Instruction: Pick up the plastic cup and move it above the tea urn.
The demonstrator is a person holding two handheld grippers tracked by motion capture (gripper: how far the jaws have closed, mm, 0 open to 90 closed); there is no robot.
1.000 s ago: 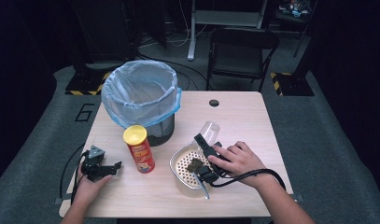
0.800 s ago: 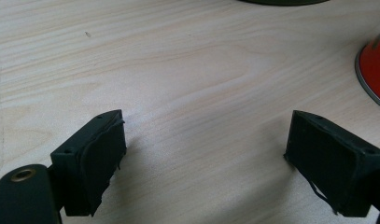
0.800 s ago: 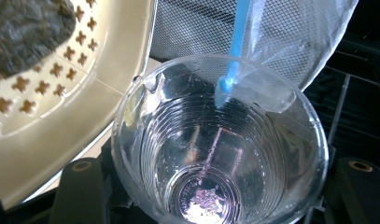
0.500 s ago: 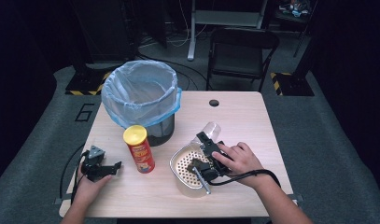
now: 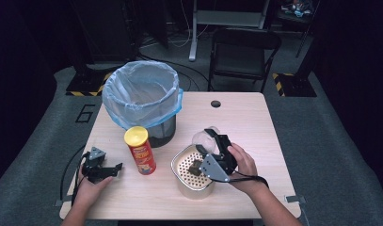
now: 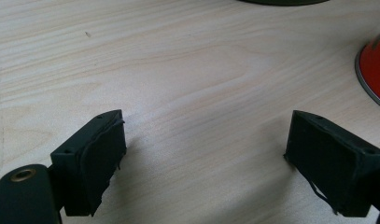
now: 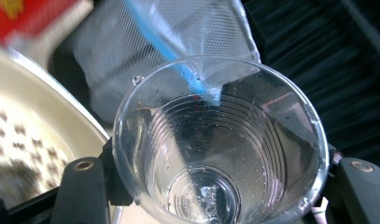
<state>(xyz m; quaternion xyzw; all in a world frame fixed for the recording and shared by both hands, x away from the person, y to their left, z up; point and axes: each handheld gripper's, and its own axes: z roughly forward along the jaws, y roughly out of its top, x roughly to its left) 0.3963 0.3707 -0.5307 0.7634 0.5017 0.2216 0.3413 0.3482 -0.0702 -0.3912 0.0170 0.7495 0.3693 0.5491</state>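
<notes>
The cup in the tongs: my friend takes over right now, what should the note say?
Right tongs: shut on the clear plastic cup, held tipped beside the strainer bowl, which holds a dark scrap.
Left tongs: open, resting on the table, holding nothing, near the red can.
Done: cup is picked up.
Left, probably: drop the cup into the lined bin, then clear the can and bowl.

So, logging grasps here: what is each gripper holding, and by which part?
The right gripper clamps a clear plastic cup by its side walls; the left gripper is open and holds nothing.
</notes>
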